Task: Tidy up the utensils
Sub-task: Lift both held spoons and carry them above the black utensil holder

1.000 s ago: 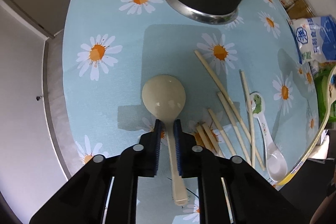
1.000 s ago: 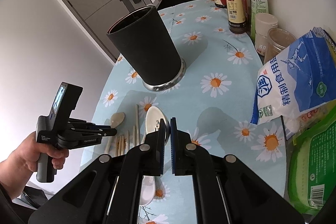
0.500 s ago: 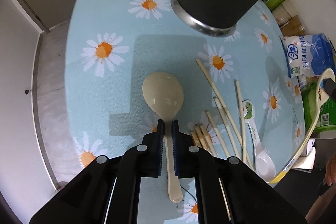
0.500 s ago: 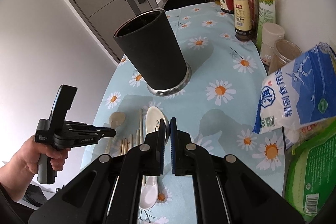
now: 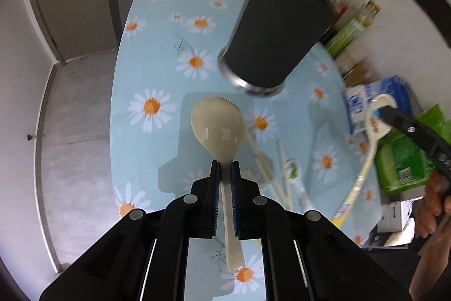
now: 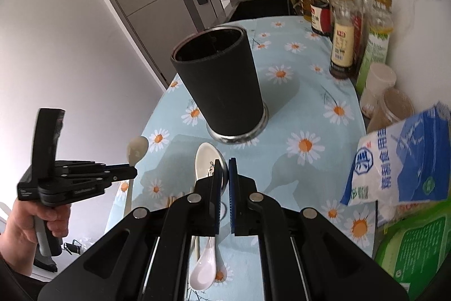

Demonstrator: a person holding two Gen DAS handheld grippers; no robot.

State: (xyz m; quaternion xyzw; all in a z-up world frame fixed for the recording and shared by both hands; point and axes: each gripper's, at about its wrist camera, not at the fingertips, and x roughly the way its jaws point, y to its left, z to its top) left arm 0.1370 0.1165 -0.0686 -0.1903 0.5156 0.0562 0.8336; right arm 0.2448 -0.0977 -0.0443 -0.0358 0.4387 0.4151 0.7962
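So the left gripper (image 5: 224,170) has its fingers clamped on the handle of a cream spoon (image 5: 218,127), held up off the counter (image 5: 146,70) with the bowl pointing toward the black holder (image 5: 277,31). The right gripper (image 6: 222,170) is pinching a white spoon (image 6: 207,164) the same way, bowl raised just near of that holder, which stands upright mid-counter on a metal base. Down on the daisy cloth near the grippers there are loose chopsticks (image 5: 282,163) and a small white spoon (image 6: 203,270). Sauce bottles (image 6: 344,33) line the far right edge, and a blue-and-white bag (image 6: 400,157) sits on the right.
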